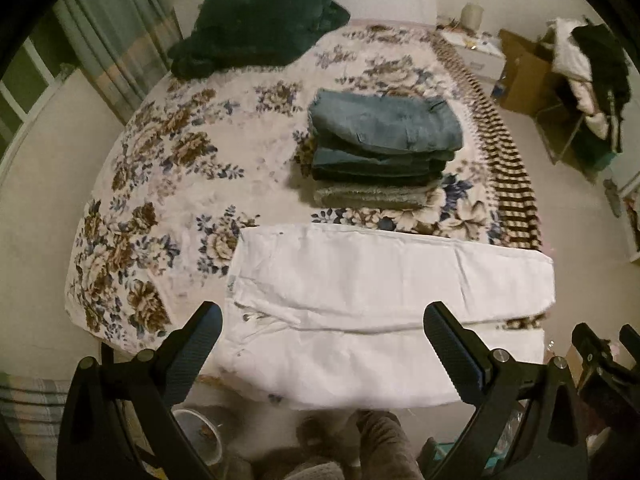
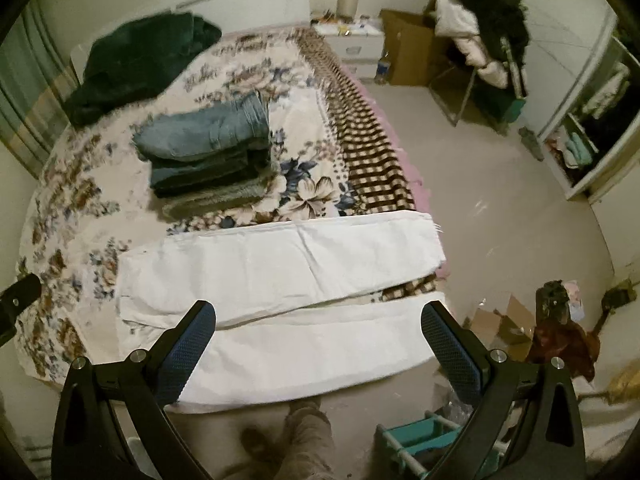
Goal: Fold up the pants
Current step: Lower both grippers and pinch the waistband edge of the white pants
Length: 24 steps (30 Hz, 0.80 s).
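Hovering spread wide and empty, the left tongs [image 1: 322, 322] and right tongs [image 2: 318, 320] hang above the white cotton pants [image 1: 384, 280], which lie flat across the near edge of the floral-quilted bed [image 1: 168, 184], legs running right. Farther back sits a stack of folded blue denim jeans [image 1: 384, 136]; far left, a dark green blanket heap [image 1: 256, 28].

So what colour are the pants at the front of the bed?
White pants, clearest in the right wrist view.
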Each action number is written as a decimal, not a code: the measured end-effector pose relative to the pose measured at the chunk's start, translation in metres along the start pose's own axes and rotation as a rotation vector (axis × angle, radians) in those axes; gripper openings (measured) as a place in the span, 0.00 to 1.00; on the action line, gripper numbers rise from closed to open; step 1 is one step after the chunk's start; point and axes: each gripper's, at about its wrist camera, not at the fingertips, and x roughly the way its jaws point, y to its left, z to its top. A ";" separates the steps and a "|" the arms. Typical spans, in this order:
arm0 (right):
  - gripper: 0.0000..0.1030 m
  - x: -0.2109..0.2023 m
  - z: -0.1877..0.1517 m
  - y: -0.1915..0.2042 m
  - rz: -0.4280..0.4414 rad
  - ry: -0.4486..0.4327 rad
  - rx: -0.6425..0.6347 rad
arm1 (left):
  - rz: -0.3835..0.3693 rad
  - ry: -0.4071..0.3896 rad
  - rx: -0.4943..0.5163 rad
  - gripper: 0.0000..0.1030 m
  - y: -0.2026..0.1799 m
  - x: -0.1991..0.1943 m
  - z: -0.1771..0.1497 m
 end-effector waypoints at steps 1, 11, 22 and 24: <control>1.00 0.019 0.011 0.000 0.002 0.011 -0.013 | 0.008 0.007 0.001 1.00 -0.005 0.014 0.004; 1.00 0.282 0.076 0.017 -0.088 0.163 -0.226 | 0.087 0.155 0.143 1.00 -0.067 0.216 0.031; 1.00 0.485 0.053 0.051 -0.138 0.339 -0.423 | 0.059 0.271 0.457 1.00 -0.130 0.393 0.044; 0.98 0.505 0.054 0.058 -0.125 0.362 -0.476 | 0.030 0.290 0.503 1.00 -0.134 0.411 0.047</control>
